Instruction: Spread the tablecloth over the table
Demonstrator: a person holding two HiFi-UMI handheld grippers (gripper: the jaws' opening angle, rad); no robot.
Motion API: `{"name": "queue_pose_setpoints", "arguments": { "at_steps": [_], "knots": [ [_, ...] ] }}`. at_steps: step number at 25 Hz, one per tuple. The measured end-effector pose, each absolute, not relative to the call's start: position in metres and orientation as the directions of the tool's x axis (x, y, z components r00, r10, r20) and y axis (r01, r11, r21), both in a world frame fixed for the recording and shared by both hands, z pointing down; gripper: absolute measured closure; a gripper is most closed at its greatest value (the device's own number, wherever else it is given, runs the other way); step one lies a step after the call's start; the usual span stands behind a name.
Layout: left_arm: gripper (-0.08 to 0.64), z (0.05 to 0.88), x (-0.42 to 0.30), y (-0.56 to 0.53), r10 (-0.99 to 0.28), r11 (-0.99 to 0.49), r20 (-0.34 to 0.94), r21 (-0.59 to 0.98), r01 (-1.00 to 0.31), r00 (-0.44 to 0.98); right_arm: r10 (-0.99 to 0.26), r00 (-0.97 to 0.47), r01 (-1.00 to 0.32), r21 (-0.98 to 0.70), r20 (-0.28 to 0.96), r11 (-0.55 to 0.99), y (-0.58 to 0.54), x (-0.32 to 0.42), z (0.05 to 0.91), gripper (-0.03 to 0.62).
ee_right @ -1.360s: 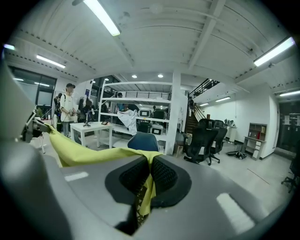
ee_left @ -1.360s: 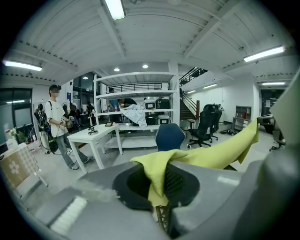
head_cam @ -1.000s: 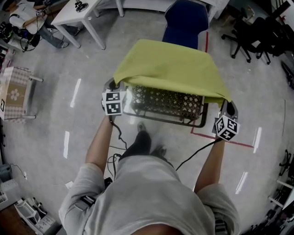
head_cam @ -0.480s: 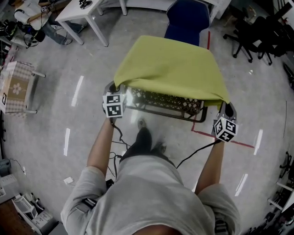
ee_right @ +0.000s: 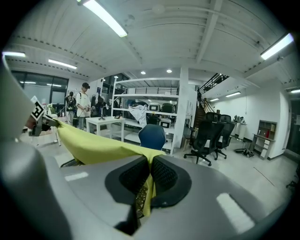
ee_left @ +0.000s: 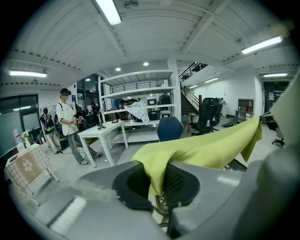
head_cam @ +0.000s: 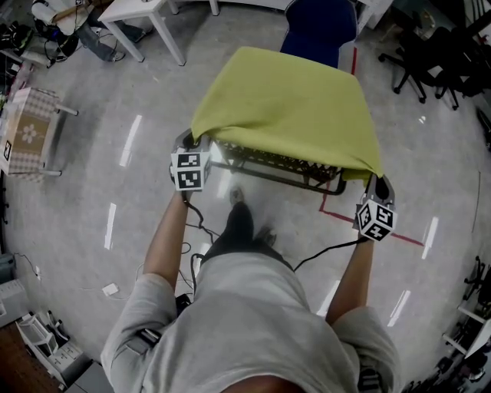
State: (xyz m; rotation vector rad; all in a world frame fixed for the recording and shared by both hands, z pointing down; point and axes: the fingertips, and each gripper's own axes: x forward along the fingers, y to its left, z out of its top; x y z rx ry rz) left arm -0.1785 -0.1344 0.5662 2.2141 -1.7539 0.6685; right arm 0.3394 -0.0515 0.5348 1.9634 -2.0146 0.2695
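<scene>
A yellow-green tablecloth (head_cam: 290, 105) lies stretched over a dark lattice-top table (head_cam: 285, 168), covering all but its near strip. My left gripper (head_cam: 196, 141) is shut on the cloth's near left corner, and the cloth (ee_left: 197, 149) runs out from between its jaws. My right gripper (head_cam: 379, 179) is shut on the near right corner; the cloth (ee_right: 93, 144) spans leftward from its jaws. Both grippers are level with the table's near edge, one at each side.
A blue chair (head_cam: 321, 31) stands just beyond the table. A white table (head_cam: 146, 15) is at far left, a small patterned folding table (head_cam: 27, 138) at left, black office chairs (head_cam: 430, 57) at right. Red floor tape (head_cam: 360, 226) and cables (head_cam: 196, 230) lie near my feet.
Both grippers have carried the cloth's near edge toward me, so less of the lattice top shows. The whole view has shifted a little closer to the table.
</scene>
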Motion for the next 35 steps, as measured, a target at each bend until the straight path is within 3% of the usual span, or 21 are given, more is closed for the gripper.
{"name": "queue_pose_setpoints", "arguments": {
  "at_steps": [8, 35],
  "knots": [
    [0.529, 0.569, -0.185, -0.116, -0.858, -0.250, 0.483, -0.097, -0.963, 0.174, -0.938, -0.027, -0.996, 0.075, 0.346, 0.057, -0.030, 0.331, 0.537, 0.583],
    [0.528, 0.535, -0.177, -0.043, -0.796, -0.457, 0.538, -0.234, -0.858, 0.277, -0.942, -0.093, -0.989, 0.075, 0.322, 0.124, 0.045, 0.338, 0.545, 0.582]
  ]
}}
